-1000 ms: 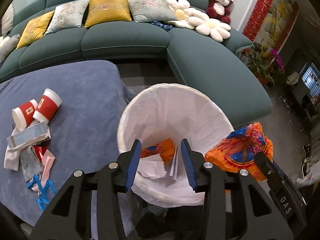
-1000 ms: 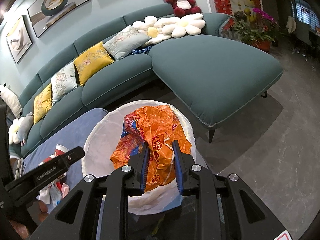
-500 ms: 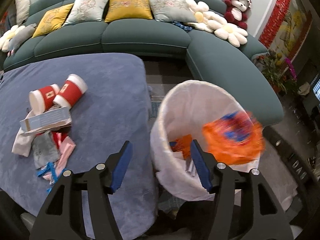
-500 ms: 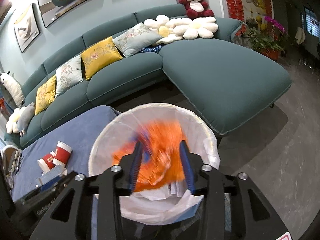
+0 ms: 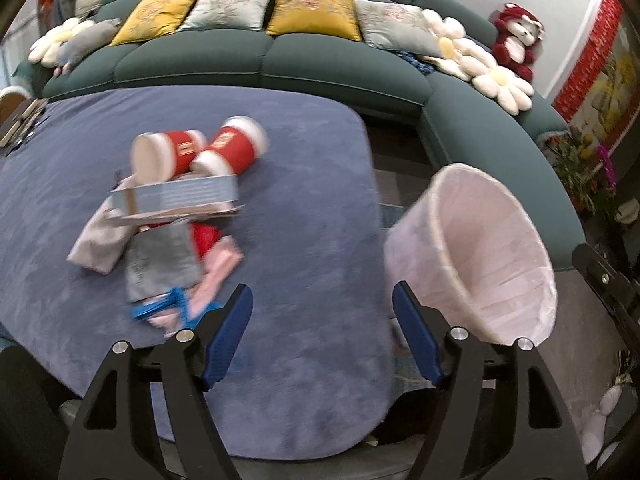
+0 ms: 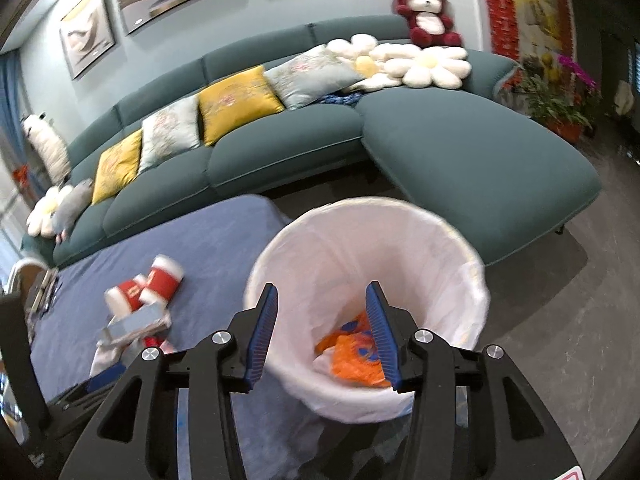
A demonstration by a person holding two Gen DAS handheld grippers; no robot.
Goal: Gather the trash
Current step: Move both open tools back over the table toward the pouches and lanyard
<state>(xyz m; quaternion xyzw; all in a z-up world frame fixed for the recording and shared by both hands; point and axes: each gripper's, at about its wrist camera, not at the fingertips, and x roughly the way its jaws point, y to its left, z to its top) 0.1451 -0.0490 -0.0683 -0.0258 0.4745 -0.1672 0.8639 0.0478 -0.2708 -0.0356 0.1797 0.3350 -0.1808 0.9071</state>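
A white-lined trash bin [image 6: 460, 264] stands on the floor by the blue-covered table [image 5: 312, 208]; it also shows in the left wrist view [image 5: 480, 256]. An orange plastic bag [image 6: 356, 356] lies inside the bin. My right gripper [image 6: 324, 336] is open and empty above the bin. My left gripper [image 5: 322, 336] is open and empty over the table's near edge. A trash pile lies on the table: two red paper cups [image 5: 200, 152], a grey box [image 5: 180, 196], grey and pink wrappers [image 5: 164, 260] and a blue scrap [image 5: 160, 308].
A curved green sofa [image 5: 240, 60] with yellow and grey cushions runs behind the table. A red plush bear [image 6: 424, 16] and flower cushions [image 6: 420, 64] sit on it. Potted flowers [image 6: 560, 96] stand at the right. Grey floor [image 6: 560, 340] lies right of the bin.
My right gripper opened and the orange bag dropped into the bin. My left gripper swung left, from over the bin to over the table, and its jaws widened.
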